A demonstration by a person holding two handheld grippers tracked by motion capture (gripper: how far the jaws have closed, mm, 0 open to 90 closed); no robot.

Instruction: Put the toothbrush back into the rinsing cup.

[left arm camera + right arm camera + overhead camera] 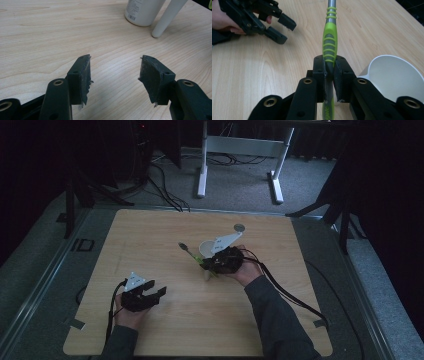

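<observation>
Right tool (329,71) pinching green-handled spoon (330,42) near tabletop (165,330) centre, at 9 o'clock of white cup (394,75). Spoon gripped and lifted; placing into cup apparently left. Left tool (113,75) spread, idle at 7 o'clock. Pale wood surface; dim room, cables, white desk legs (202,170) behind.

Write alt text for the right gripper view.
The right gripper is shut on the green-and-grey handle of a spoon, which points away over a wooden table. A white cup stands just to the right, and the left gripper rests open at upper left.
</observation>
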